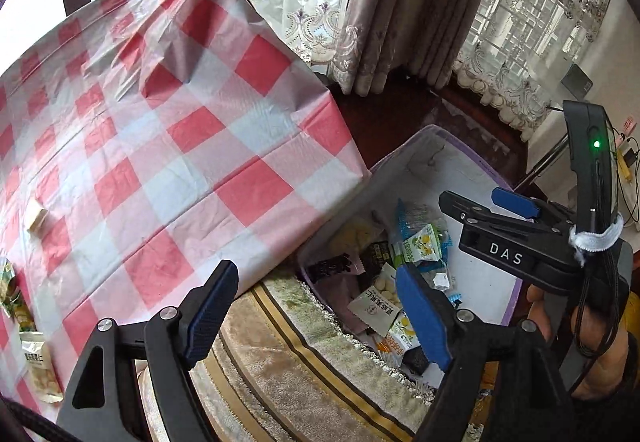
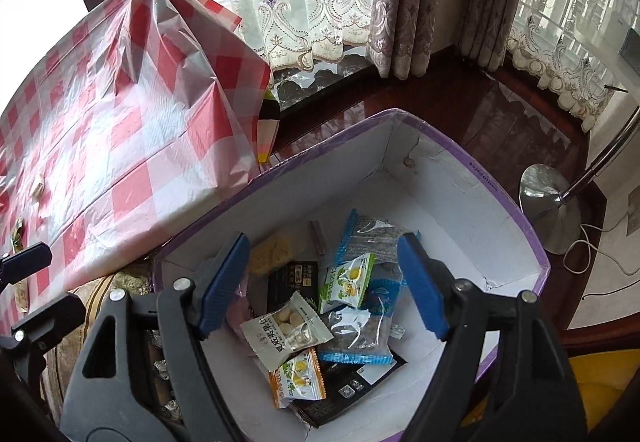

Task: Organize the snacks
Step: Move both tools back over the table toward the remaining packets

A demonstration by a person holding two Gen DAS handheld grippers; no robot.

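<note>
Both grippers stand over the purple-rimmed box (image 2: 472, 161), jaws apart and empty: the right gripper (image 2: 324, 286) directly above the heap of snack packets (image 2: 320, 306) inside, the left gripper (image 1: 320, 314) nearer the box's edge. More packets (image 1: 38, 366) remain on the checked tablecloth (image 1: 168, 129). Risk: the grippers hang close together and may collide; the slick cloth may drag when a packet is pinched

Your snack packets (image 2: 320, 306) lie jumbled, overlapping, in the open white purple-rimmed box (image 2: 472, 201), while a few more packets (image 1: 38, 366) rest on the checked table (image 1: 160, 161).
</note>
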